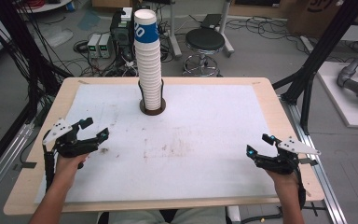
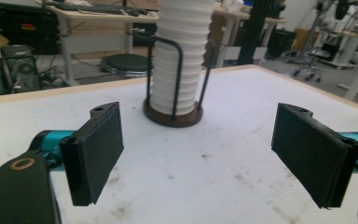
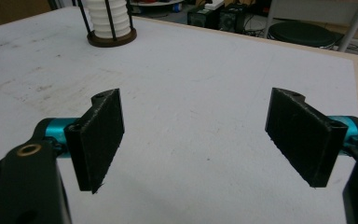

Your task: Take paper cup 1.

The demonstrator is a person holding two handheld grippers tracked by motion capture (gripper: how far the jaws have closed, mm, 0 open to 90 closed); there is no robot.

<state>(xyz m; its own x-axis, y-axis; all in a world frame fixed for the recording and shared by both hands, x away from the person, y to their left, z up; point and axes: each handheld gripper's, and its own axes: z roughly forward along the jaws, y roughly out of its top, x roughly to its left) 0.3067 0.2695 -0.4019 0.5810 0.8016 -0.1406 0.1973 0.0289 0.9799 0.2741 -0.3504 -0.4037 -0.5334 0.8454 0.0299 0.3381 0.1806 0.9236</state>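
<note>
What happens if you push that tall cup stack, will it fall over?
Probably not easily. The cup stack sits in a holder whose black rods hug its lower part, so the bottom should stay put. The top rises well above the rods, so a push up there might lean it or knock cups off. They look like thin paper cups, likely light and easy to squash.

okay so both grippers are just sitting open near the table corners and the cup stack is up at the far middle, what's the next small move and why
Probably bring the left gripper forward toward the cup stack. Its jaws stand wide with nothing between them, and in the left gripper view the stack in its wire holder sits ahead between them, apart from the pads. The right gripper is open too, but the stack lies off to one side of its view.
</note>
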